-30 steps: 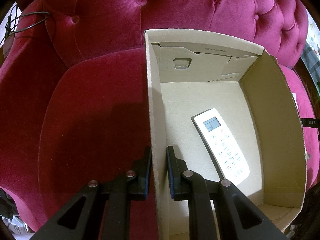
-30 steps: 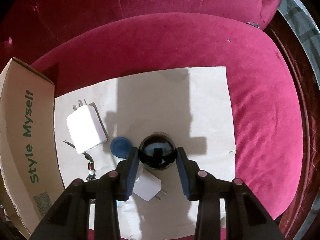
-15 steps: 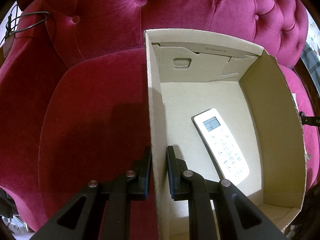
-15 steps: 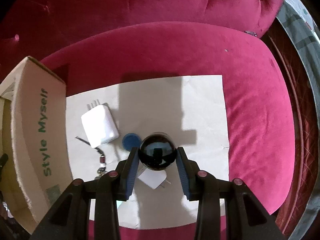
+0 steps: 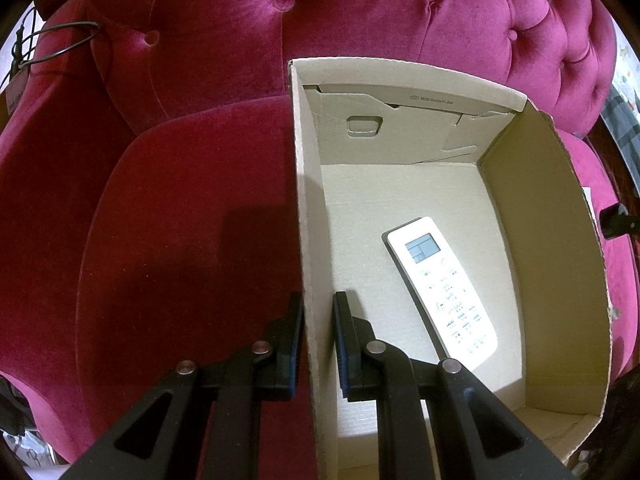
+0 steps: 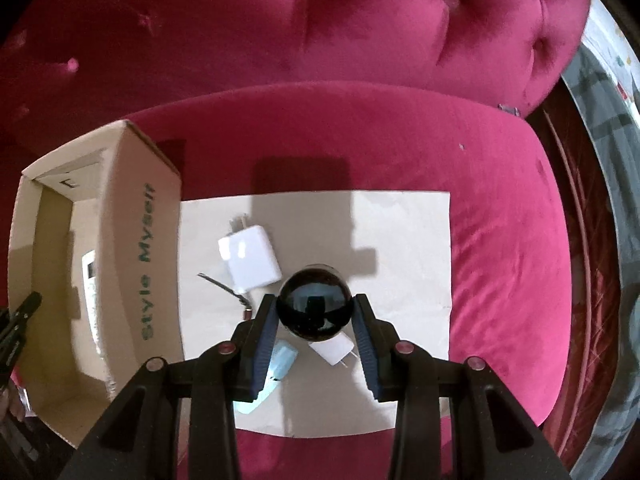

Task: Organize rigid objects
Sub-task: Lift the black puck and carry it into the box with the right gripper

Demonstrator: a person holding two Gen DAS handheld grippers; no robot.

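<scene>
Glossy black ball, round and reflective, sits clamped in the right gripper above the paper sheet. Left gripper pinches the box wall. Box holds a white remote.

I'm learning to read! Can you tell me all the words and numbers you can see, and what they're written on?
"Style Myself": green letters on the outer side of the cardboard box.
Small print on the box's inner back flap: too small to read surely.
White remote control in the box: its screen and button labels are too small to read.
Nothing readable on the black ball or the white charger.
</scene>
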